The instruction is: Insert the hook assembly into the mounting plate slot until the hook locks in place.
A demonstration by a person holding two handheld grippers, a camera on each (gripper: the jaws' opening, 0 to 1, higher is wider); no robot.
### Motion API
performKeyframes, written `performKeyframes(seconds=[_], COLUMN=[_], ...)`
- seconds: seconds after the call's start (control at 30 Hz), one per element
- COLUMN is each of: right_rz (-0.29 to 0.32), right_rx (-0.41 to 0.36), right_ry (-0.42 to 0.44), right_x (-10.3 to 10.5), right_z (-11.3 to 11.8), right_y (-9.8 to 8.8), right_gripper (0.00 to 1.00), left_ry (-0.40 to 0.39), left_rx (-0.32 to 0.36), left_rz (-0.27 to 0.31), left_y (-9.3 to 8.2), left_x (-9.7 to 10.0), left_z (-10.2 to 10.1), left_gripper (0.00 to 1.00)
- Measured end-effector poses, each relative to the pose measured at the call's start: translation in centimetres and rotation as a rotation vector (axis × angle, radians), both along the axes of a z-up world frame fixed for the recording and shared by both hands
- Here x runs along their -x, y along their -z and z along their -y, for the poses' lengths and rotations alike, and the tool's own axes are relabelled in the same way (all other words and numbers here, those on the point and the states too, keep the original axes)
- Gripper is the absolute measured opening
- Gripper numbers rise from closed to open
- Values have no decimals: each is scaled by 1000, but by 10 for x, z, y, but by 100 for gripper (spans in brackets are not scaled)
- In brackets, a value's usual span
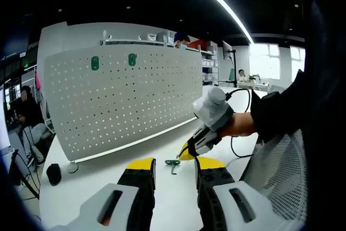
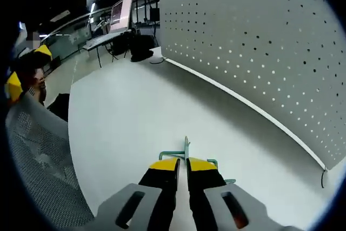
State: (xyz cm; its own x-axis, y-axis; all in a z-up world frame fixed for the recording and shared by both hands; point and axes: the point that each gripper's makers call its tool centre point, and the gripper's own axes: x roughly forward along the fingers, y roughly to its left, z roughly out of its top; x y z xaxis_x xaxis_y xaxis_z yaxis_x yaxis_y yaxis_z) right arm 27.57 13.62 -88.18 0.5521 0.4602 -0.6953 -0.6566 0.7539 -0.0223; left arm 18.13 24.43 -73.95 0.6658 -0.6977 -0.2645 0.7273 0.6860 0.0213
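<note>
Stood upright along the far edge of the white tabletop (image 1: pixel 108 177): a large white perforated metal board (image 1: pixel 124 96), the mounting plate of the task, leaning slightly back, with two small green hooks (image 1: pixel 95 63) already seated near its top left. Seen again in the right gripper view as the same board (image 2: pixel 254 41), rising on the right, its bottom rail meeting the tabletop (image 2: pixel 130 123).

Lay flat on the table, well short of the board: the small teal-green metal hook assembly (image 2: pixel 186 152), also visible in the left gripper view (image 1: pixel 173 163) just beyond the yellow jaw tips.

Right gripper (image 2: pixel 183 163): jaws nearly together around the upright tab of the hook, apparently pinching it, though actual contact was hidden behind the yellow tips. Showed in the left gripper view too (image 1: pixel 189 150), coming in from the right, tips down at the hook. Left gripper (image 1: pixel 175 163): jaws apart, holding nothing, hovering near the table.

Judged as the pick-up step, with insertion not yet begun. To do it well: squeeze firmly on the tab before lifting, keep the locking prongs pointing toward the board, raise without twisting, then line up squarely with a free hole row and push straight until seated. Risk: a shallow pinch letting the hook rotate.
</note>
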Motion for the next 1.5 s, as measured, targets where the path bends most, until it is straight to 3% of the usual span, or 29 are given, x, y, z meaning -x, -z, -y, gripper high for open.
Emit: performKeyframes(seconds=[0.27, 0.4, 0.67, 0.87, 1.1, 1.3, 1.4, 1.5], right_rz=[-12, 5, 10, 1, -77, -206, -273, -304], right_rx=[33, 42, 13, -16, -88, -207, -280, -307], right_ry=[-16, -21, -28, -17, -1, 1, -22, -29], right_x=[-3, -6, -2, 0, 8, 22, 32, 37], right_z=[-1, -1, -3, -4, -6, -18, -28, -32], right_y=[12, 10, -10, -24, -48, -68, -79, -85], right_gripper=[4, 2, 2, 1, 1, 1, 1, 1], left_ry=[-2, -6, 3, 51, 162, 247, 273, 296], left_rx=[-4, -3, -12, -45, -178, -326, -358, -396], left_rz=[-3, -5, -10, -1, 77, 157, 164, 176], left_y=[1, 1, 3, 4, 9, 17, 23, 28], left_x=[0, -1, -1, -9, -14, -15, -15, -16], left_z=[0, -1, 1, 15, 38, 46, 46, 45], left_gripper=[30, 30, 30, 31, 32, 32, 32, 29])
